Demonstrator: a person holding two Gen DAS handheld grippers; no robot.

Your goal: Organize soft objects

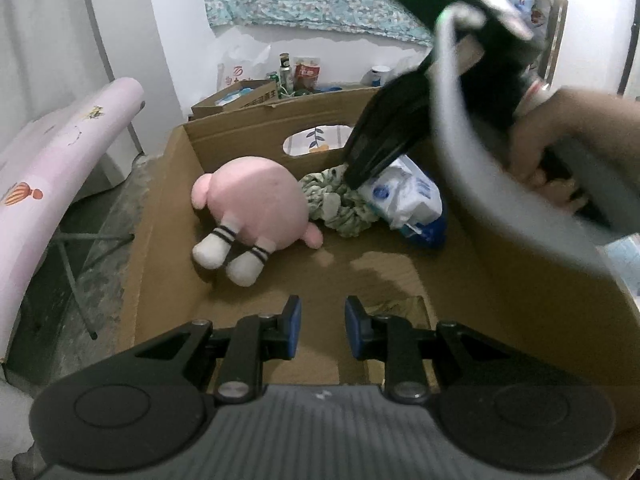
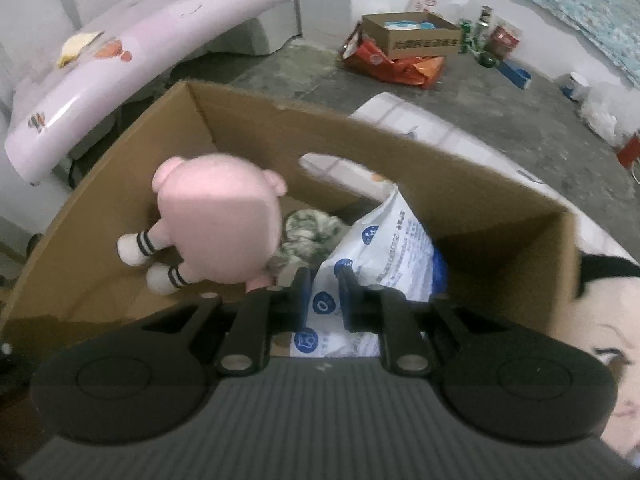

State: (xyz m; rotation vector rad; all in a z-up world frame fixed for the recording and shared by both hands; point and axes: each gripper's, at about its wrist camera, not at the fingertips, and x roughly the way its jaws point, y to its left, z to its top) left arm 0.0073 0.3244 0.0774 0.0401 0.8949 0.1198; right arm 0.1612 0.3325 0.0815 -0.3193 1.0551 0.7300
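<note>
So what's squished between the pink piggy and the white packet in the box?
A crumpled green-and-white cloth lies between the pink plush and the white packet, clearest in the left wrist view.

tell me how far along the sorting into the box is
Done: pink plush, green cloth and white pack lie in the cardboard box. In hand: right claw is shut down at cloth and pack; grip unclear. Left claw is open, empty. Left to do: nothing soft clearly shows outside.

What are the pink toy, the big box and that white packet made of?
Pink toy: plush fabric, matte and fuzzy, probably stuffed. Big box: brown corrugated cardboard, with raw cut edges. White packet: thin glossy plastic film, judging by its crinkles and shine.
</note>
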